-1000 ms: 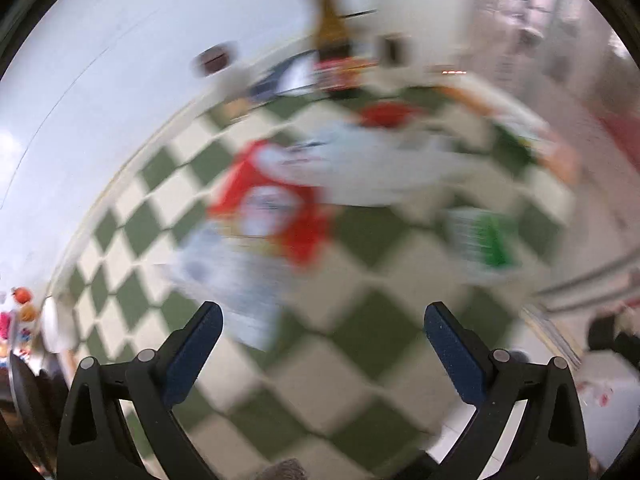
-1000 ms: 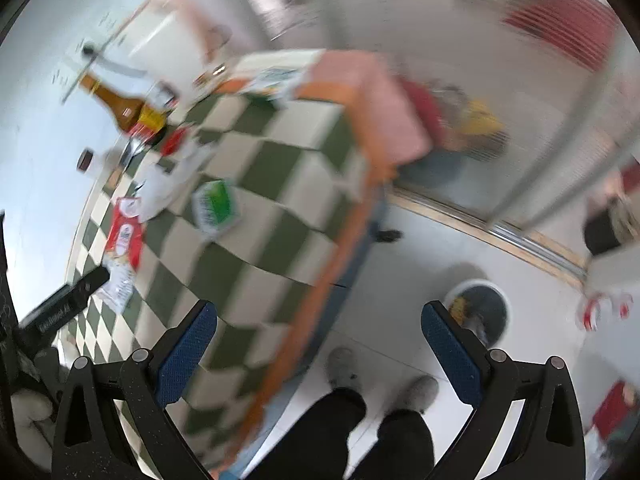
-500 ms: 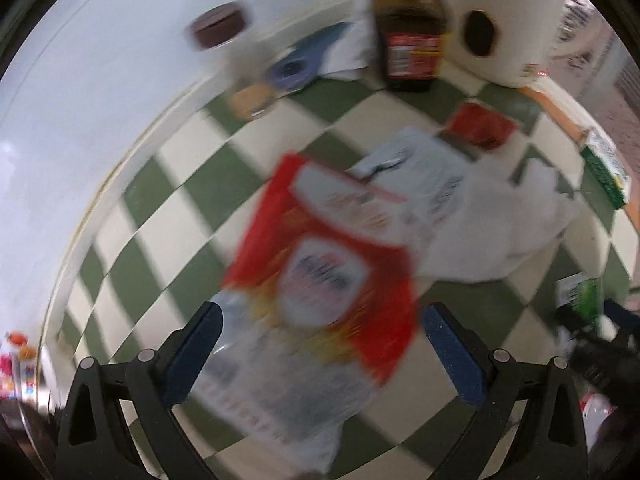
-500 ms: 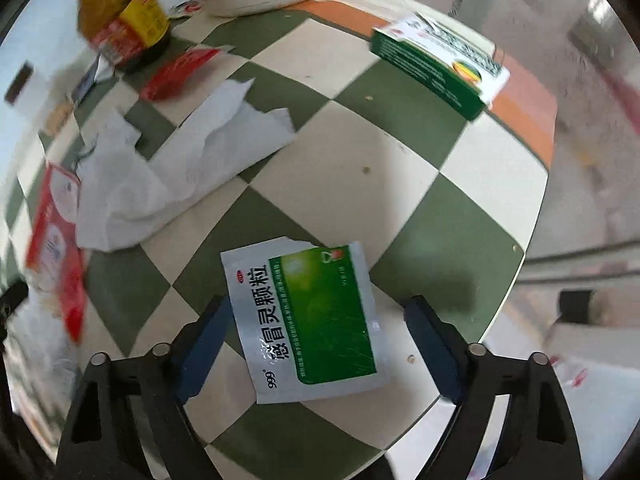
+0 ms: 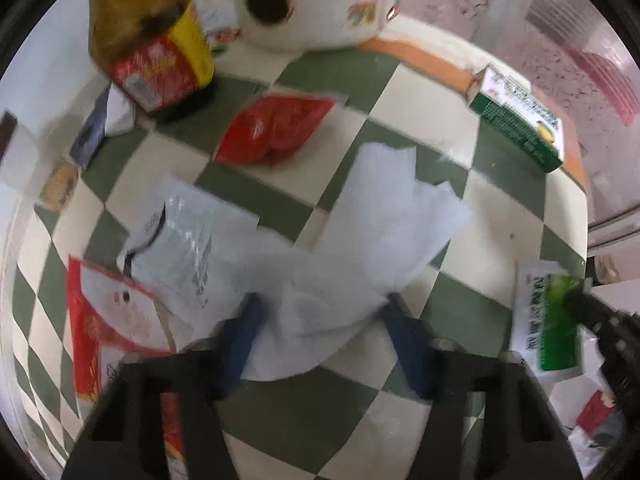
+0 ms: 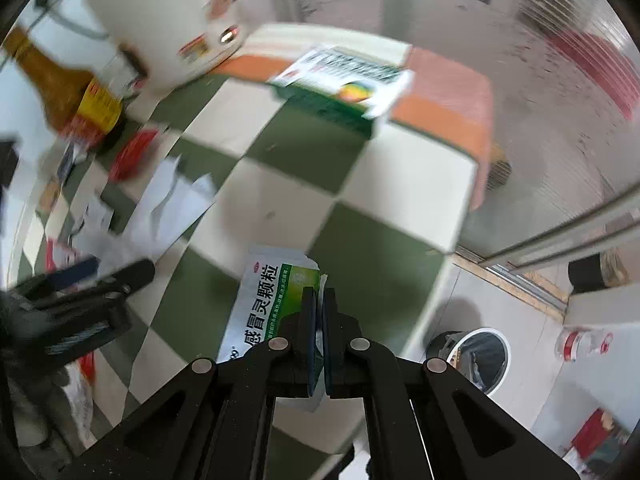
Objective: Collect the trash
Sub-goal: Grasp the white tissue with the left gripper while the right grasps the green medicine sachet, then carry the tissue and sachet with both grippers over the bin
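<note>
Lying across a green-and-cream checked counter (image 5: pixel 256 196), the rubbish spreads around one landmark, a crumpled white tissue (image 5: pixel 360 248) near the middle of the left wrist view. Left of the tissue sits a red and white snack wrapper (image 5: pixel 104 320), with a clear printed plastic bag (image 5: pixel 180 248) between that wrapper and the tissue, its edge tucked under the tissue. Beyond the tissue and to its left stands a brown sauce bottle (image 5: pixel 152 40); a red sachet (image 5: pixel 276 128) lies between the bottle and the tissue. Behind the sachet is a white cooker (image 5: pixel 320 4).

The left tongs (image 5: pixel 320 316) straddle the near end of the tissue, jaws closing, the blue pads at either side of the paper; blur hides whether they press it yet.

Right of the tissue, at the far counter edge, lies a green and white box (image 5: pixel 520 124). Nearer, well right of the tissue by the counter's near edge, is a green medicine sachet (image 6: pixel 272 300). The right tongs (image 6: pixel 319 304) are clamped tight on its right edge, pads nearly meeting. On the floor right of the counter stands a round bin (image 6: pixel 476 356).
</note>
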The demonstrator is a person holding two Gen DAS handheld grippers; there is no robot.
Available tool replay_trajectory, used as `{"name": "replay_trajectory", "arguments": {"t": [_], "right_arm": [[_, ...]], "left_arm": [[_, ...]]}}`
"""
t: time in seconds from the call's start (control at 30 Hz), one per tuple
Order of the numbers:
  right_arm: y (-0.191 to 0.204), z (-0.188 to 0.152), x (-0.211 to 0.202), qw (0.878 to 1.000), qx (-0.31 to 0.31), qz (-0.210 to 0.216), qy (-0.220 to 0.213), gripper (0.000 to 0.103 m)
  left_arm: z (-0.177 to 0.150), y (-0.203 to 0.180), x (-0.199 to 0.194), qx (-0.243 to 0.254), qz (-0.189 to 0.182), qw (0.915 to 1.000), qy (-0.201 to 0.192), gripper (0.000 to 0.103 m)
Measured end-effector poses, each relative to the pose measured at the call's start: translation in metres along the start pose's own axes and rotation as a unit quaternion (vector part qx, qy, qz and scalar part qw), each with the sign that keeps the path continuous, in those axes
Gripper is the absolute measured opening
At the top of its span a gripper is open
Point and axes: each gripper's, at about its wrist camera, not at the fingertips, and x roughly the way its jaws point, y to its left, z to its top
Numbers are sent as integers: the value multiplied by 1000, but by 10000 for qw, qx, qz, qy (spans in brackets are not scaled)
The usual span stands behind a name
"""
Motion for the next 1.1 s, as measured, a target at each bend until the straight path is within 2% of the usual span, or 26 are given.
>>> {"name": "replay_trajectory", "arguments": {"t": [0.03,0.13,0.43,0.5,0.7,0.83,0.97,1.1], "right_arm": [[-9,2,-4,10000,80,-19,-46,3],[-36,7,-17,9996,246,-17,-137,3],[-54,7,-55,9957,662,435,-479,2],[-57,5,-63,9940,754,567,-560,3],[-81,-2,-92,9861,1063,975,-828,2],[-113,-14,-114,9794,1297,1123,-1067,2],[-159,-38,-133,9725,1622,1101,-1258,3],[-225,-78,-146,9657,2044,851,-1360,2]], "left_arm": [[-1,0,-4,-25,13,10000,-12,4],[-4,6,-23,-233,-110,9995,-203,3],[-14,21,-118,-572,-169,9937,-951,3],[-11,24,-126,-647,-233,9919,-1064,3],[-11,5,-168,-741,-332,9870,-1388,3],[-13,-39,-179,-507,-439,9869,-1465,3],[-19,-117,-173,63,-752,9889,-1277,3],[-33,-208,-157,656,-1241,9858,-923,3]]}}
